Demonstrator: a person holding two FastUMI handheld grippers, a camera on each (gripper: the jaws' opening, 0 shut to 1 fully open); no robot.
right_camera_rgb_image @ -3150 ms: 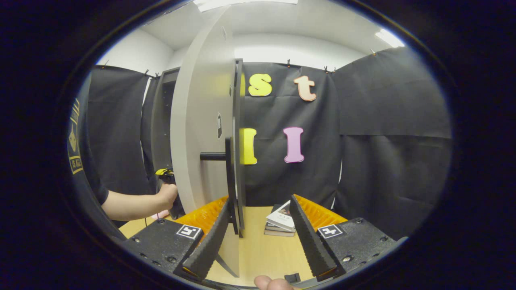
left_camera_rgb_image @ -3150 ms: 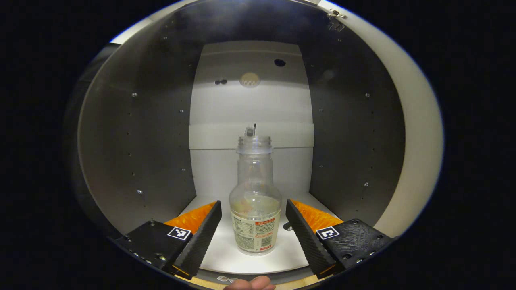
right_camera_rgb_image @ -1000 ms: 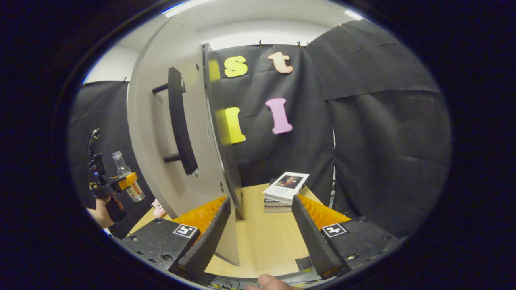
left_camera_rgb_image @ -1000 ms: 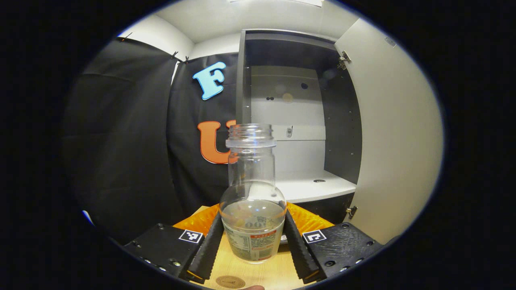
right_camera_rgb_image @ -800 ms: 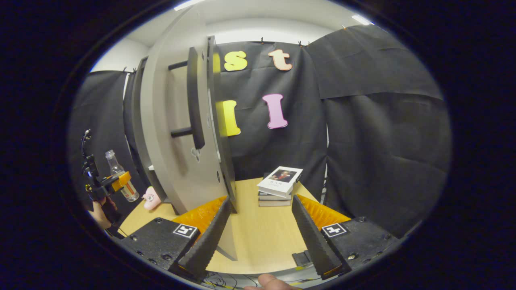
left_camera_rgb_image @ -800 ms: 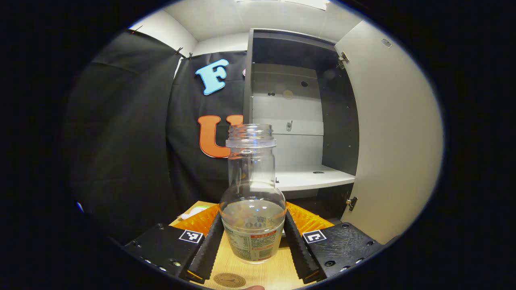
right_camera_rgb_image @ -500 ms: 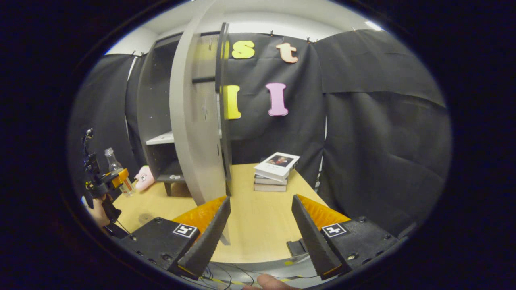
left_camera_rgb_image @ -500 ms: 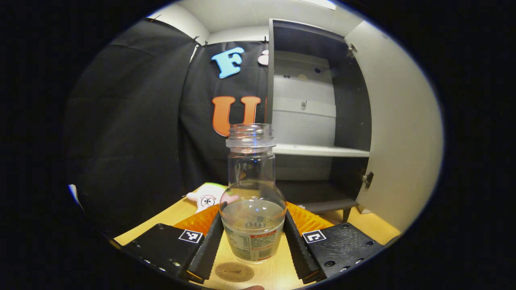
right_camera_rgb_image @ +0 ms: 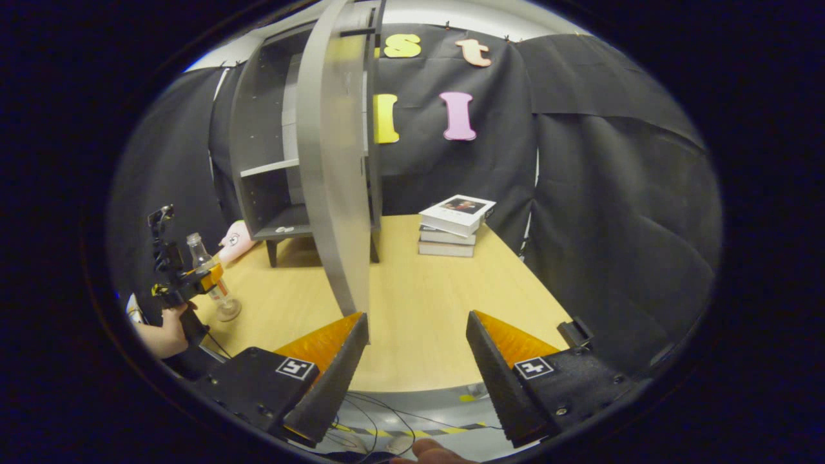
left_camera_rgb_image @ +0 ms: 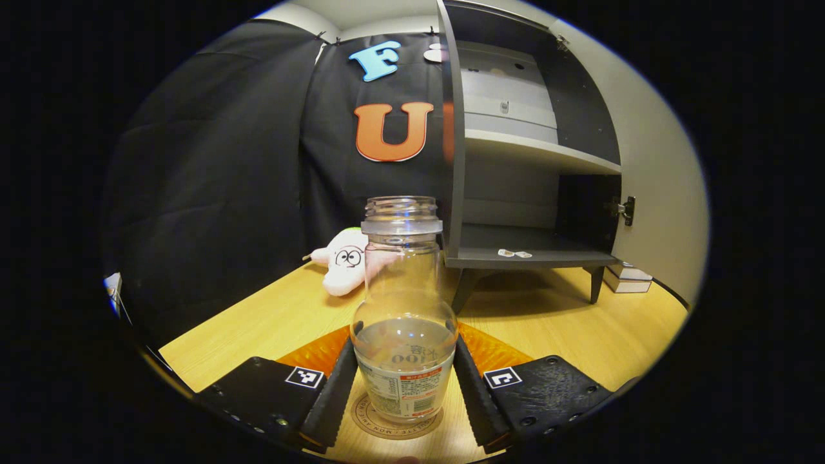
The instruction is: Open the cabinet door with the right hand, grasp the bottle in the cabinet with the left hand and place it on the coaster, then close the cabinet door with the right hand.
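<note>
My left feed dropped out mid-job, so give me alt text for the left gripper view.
The left tongs are shut on a clear, capless bottle, holding it upright over the round coaster on the wooden table. Behind stand the open cabinet and a pink plush toy.

In the left gripper view the bottle [left_camera_rgb_image: 402, 335] is standing upright between the fingers of the left tongs [left_camera_rgb_image: 403, 393], directly over the coaster [left_camera_rgb_image: 396, 422] lying on the counter [left_camera_rgb_image: 567, 328]. Behind it a plush toy [left_camera_rgb_image: 345, 259] is lying on the counter just left of the cabinet [left_camera_rgb_image: 515, 193], whose door [left_camera_rgb_image: 651, 193] is standing open on the right. In the right gripper view the right tongs [right_camera_rgb_image: 416, 370] are hanging in front of that door [right_camera_rgb_image: 332, 161], with a stack of books [right_camera_rgb_image: 451, 225] sitting on the counter to its right.
</note>
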